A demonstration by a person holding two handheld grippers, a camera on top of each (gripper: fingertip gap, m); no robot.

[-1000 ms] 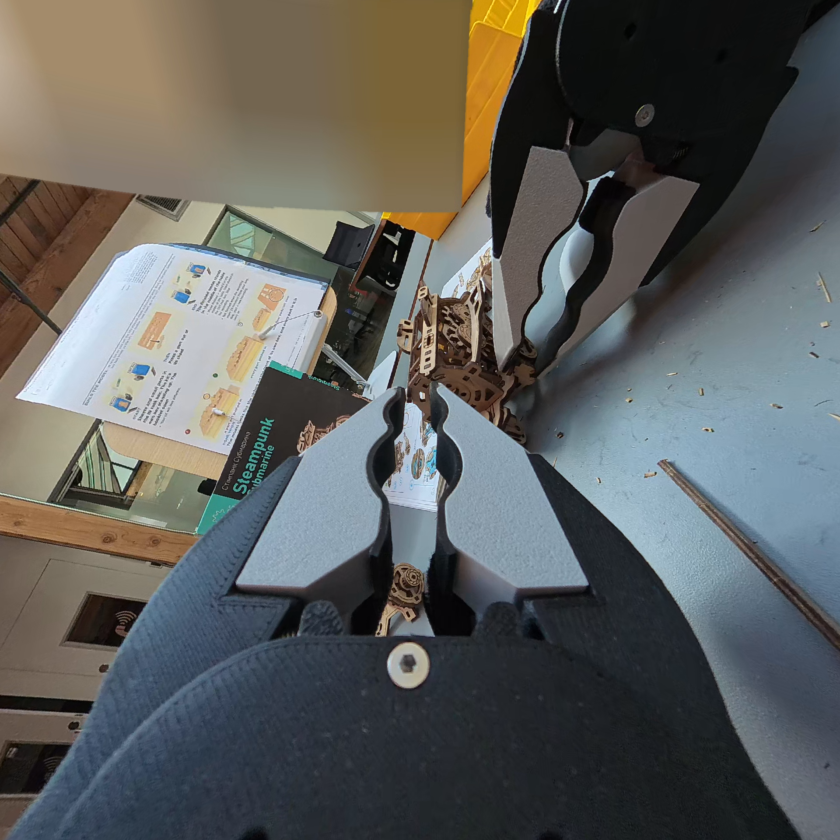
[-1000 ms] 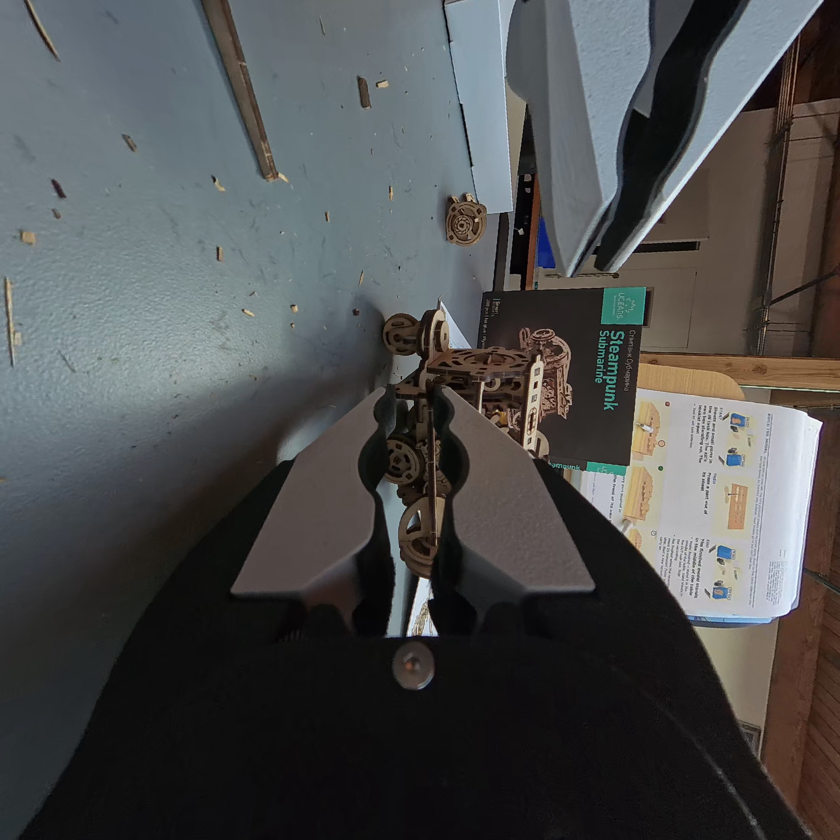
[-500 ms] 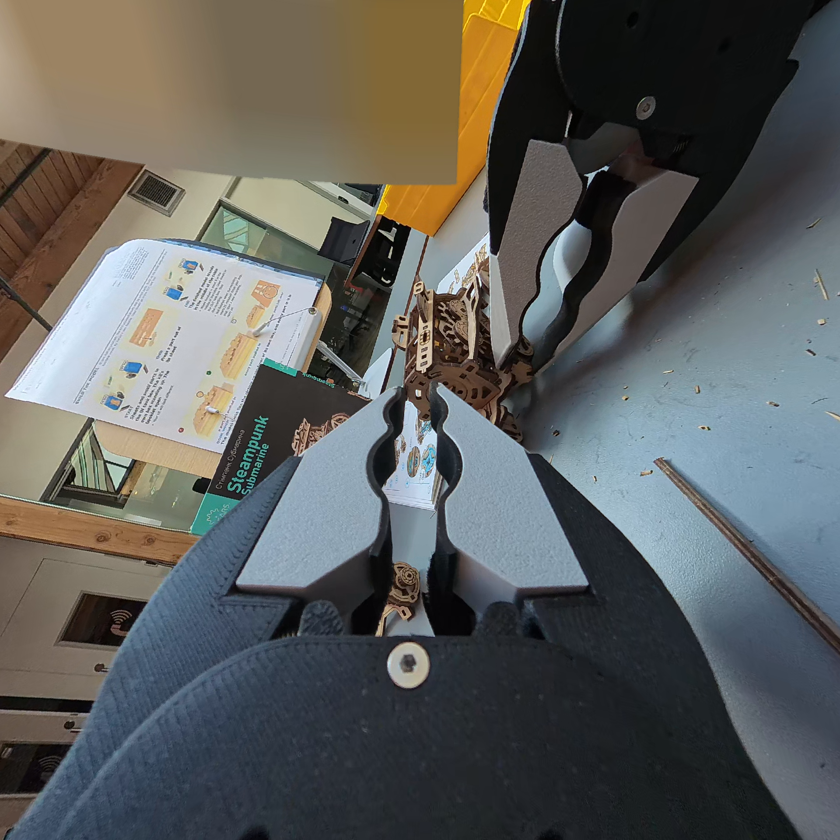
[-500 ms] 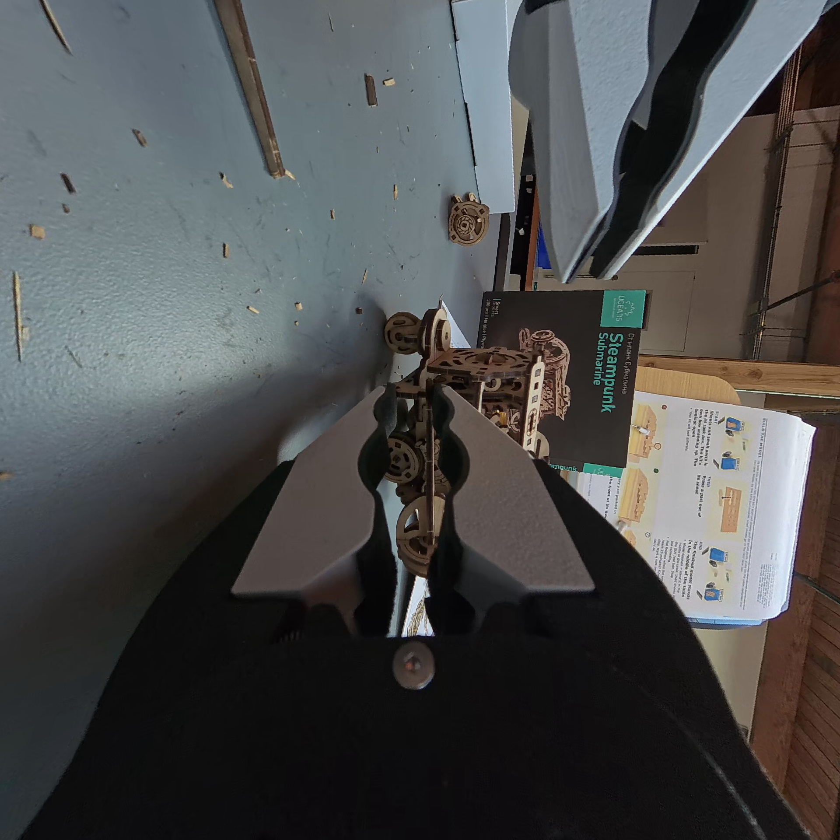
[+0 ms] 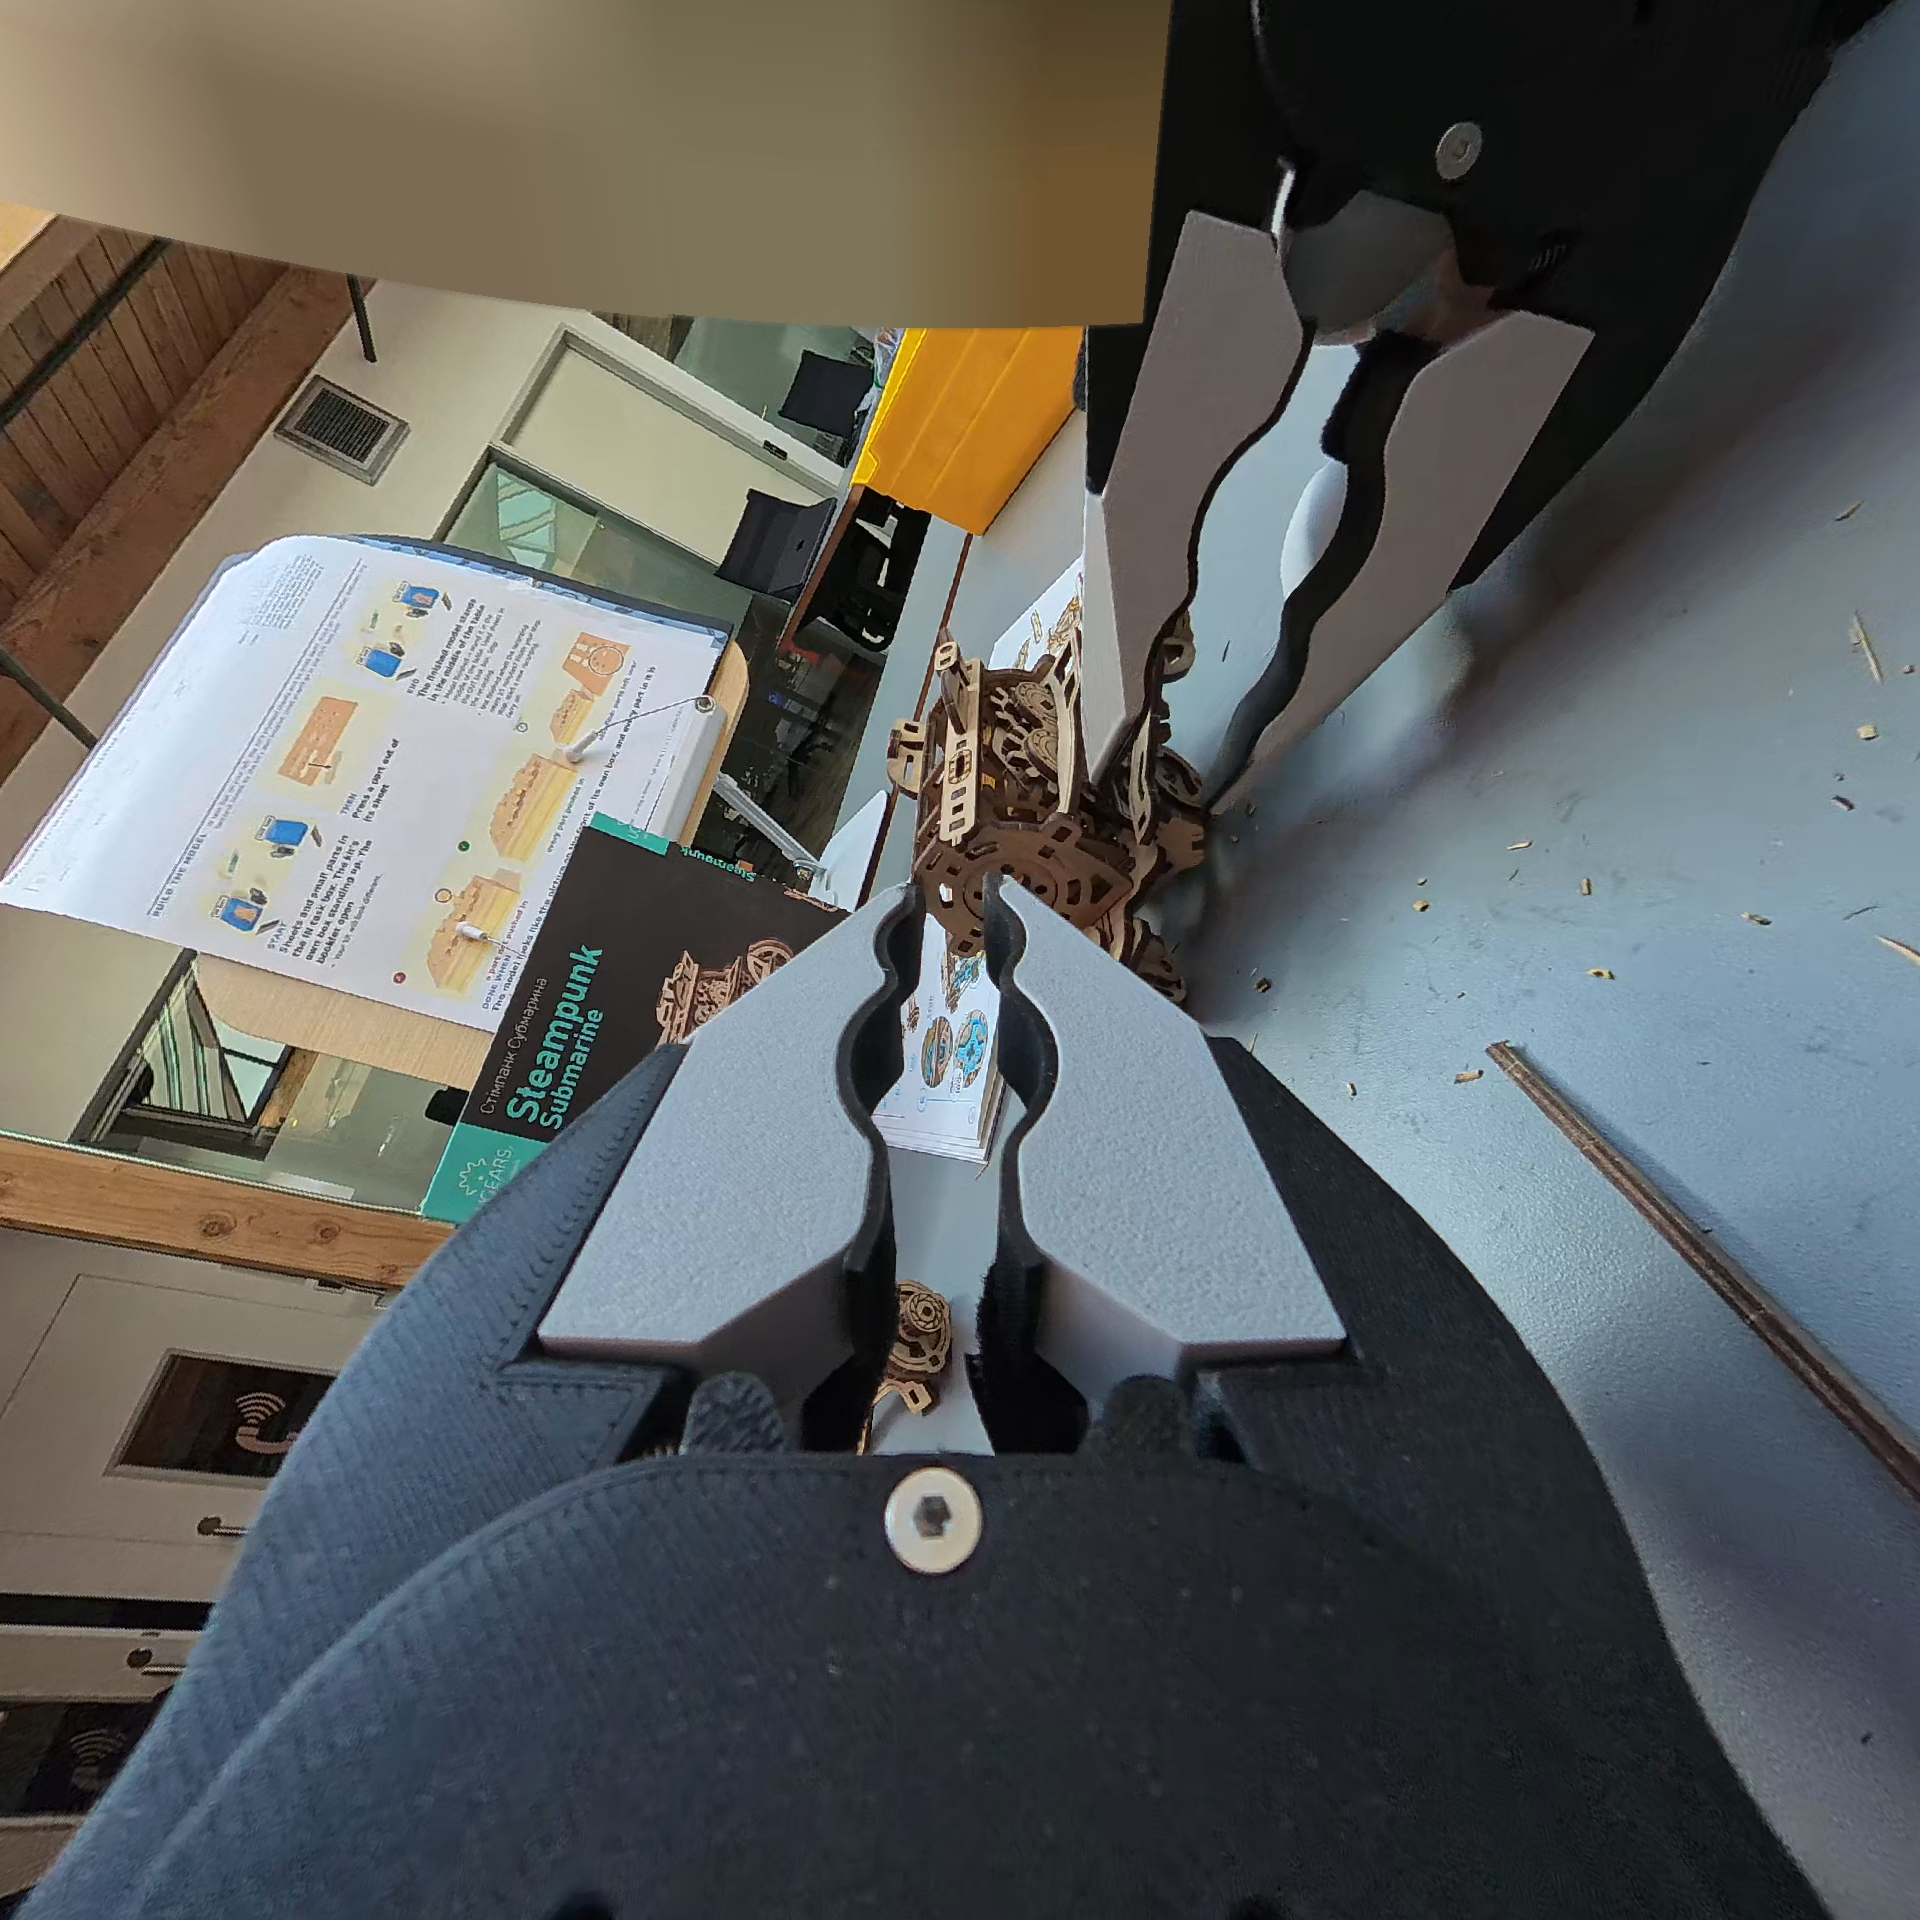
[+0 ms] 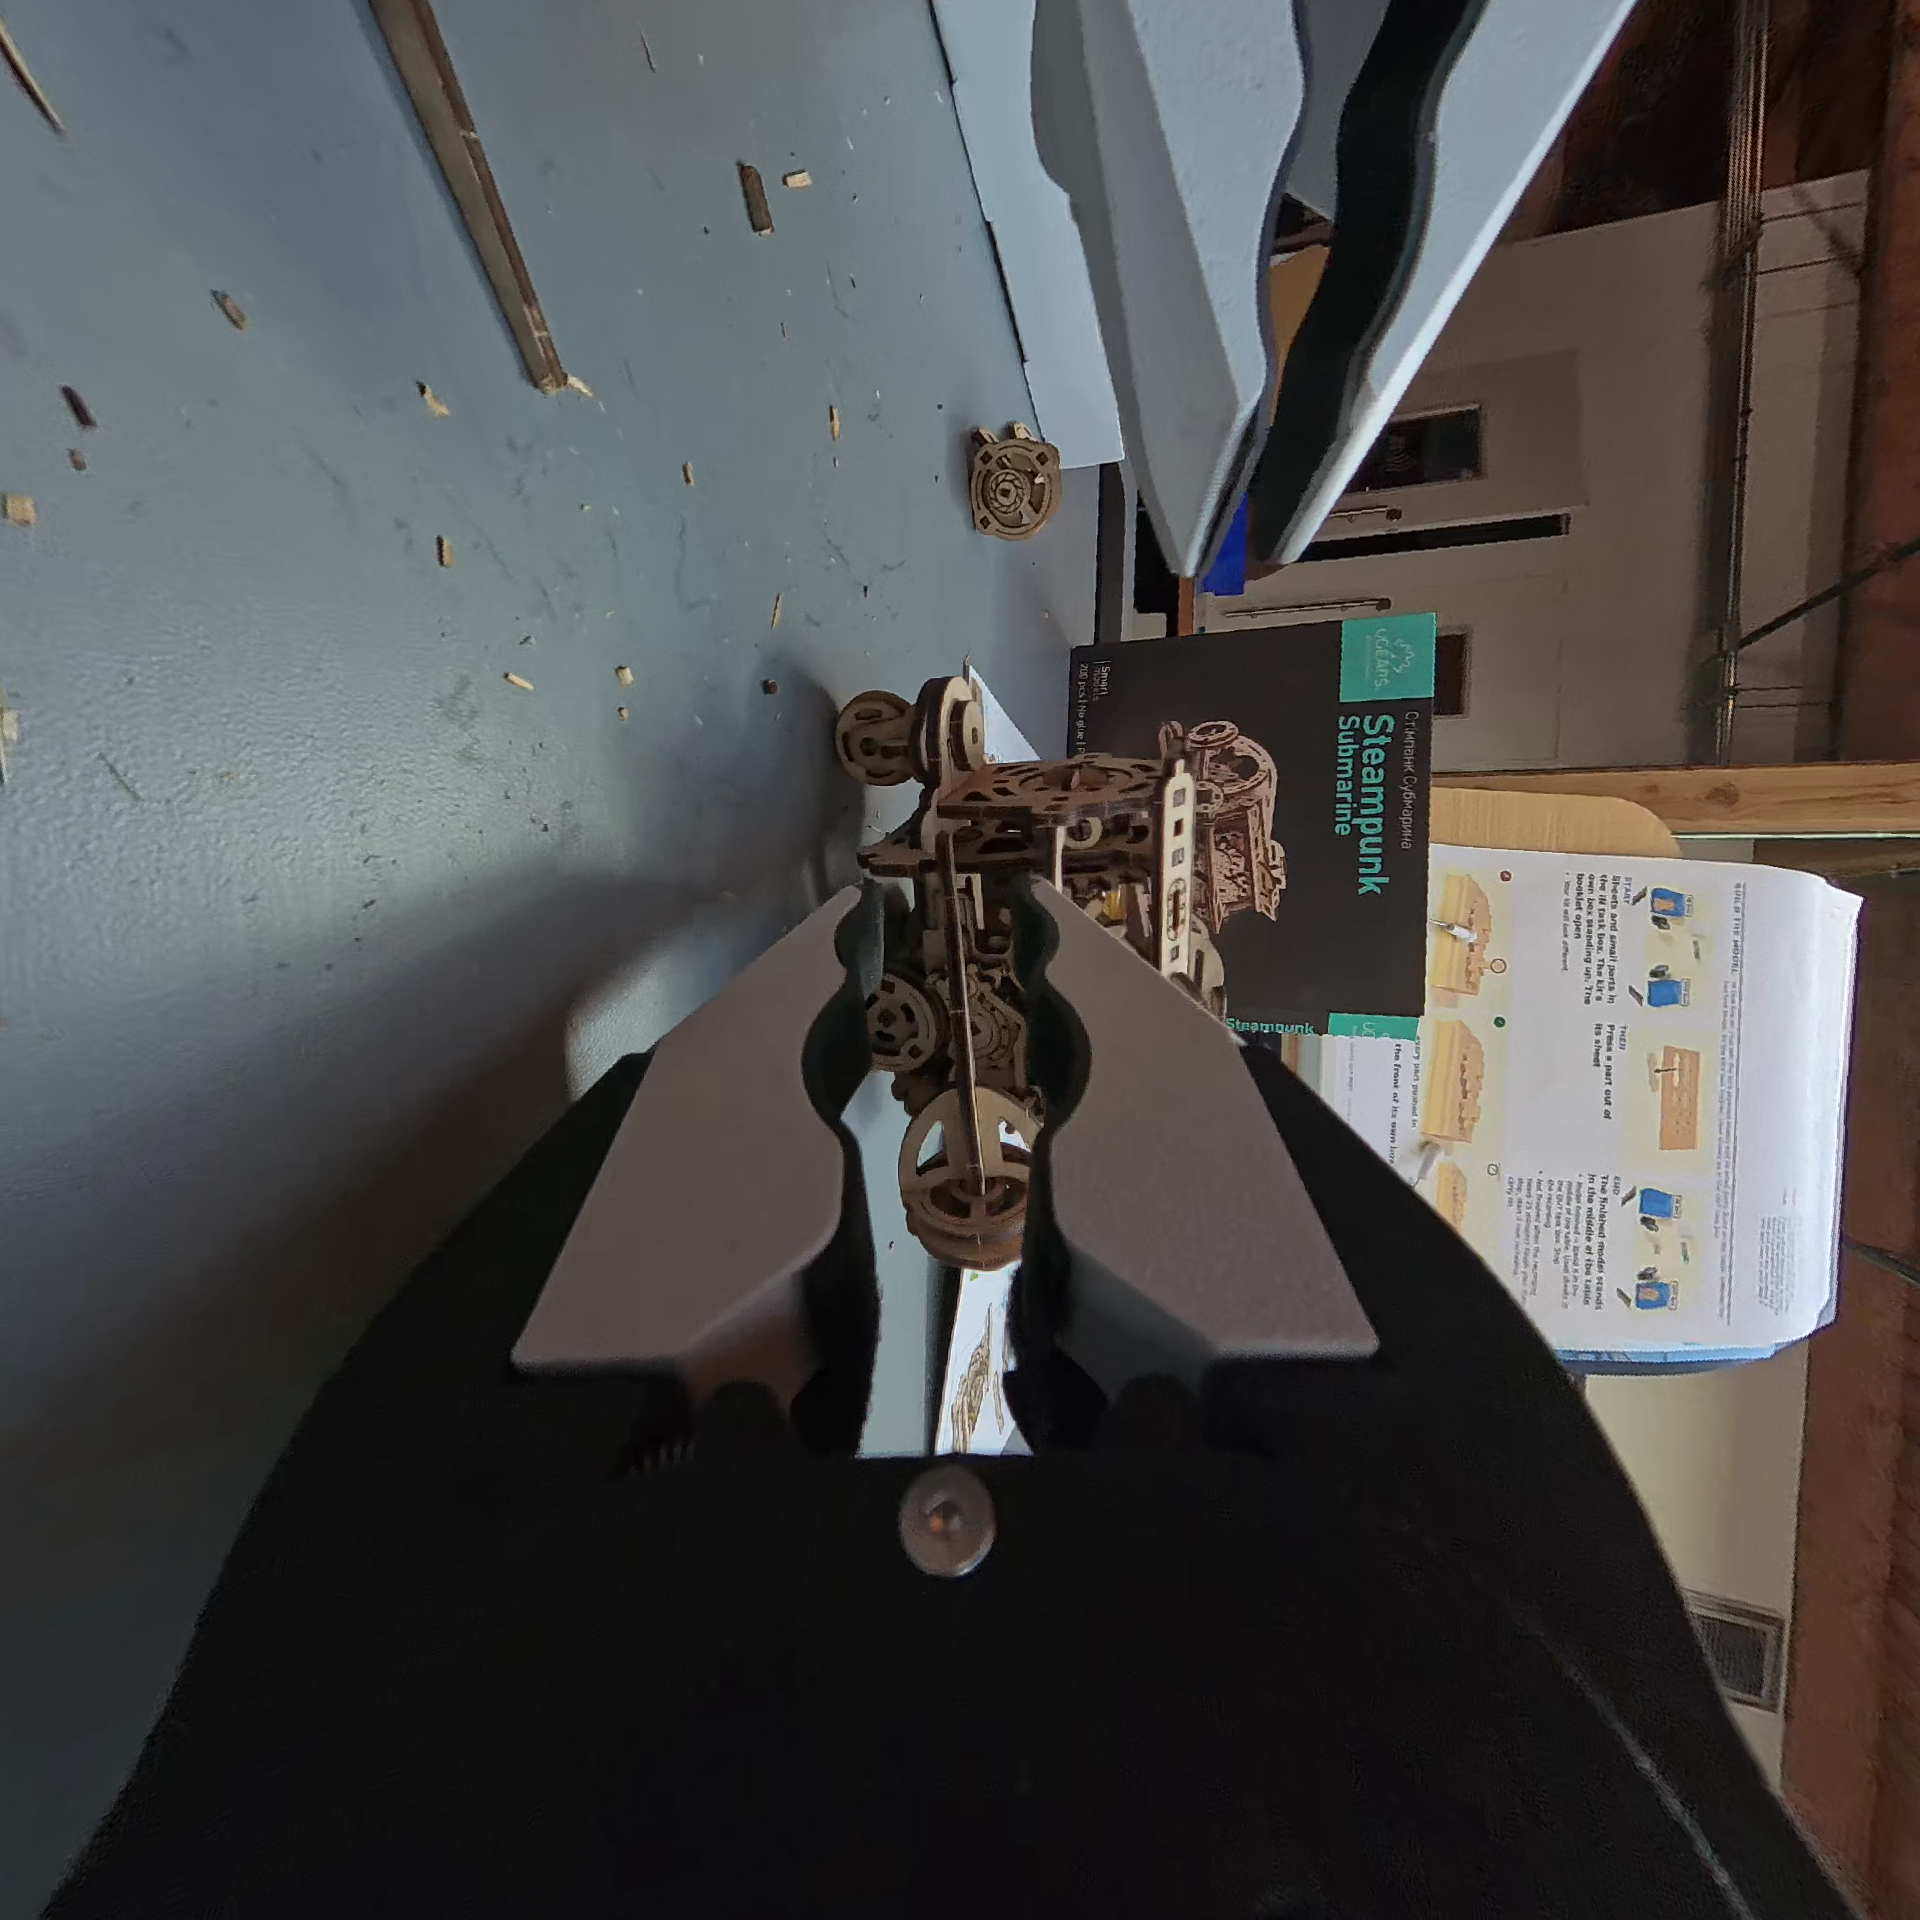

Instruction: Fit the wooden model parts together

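Left claw point(image 5: 951, 891) was narrowly parted, with nothing seen pressed between its fingertips. Right claw point(image 6: 951, 904) stood wider apart, its 2 fingers point(image 6: 727, 1122) angled down toward the table.

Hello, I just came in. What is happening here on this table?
A person works on a wooden model on a grey table with two hand-held tongs. The right tongs straddle the model with a gap at each pad. The left tongs are nearly closed, with nothing visibly held. A loose wooden part lies apart.
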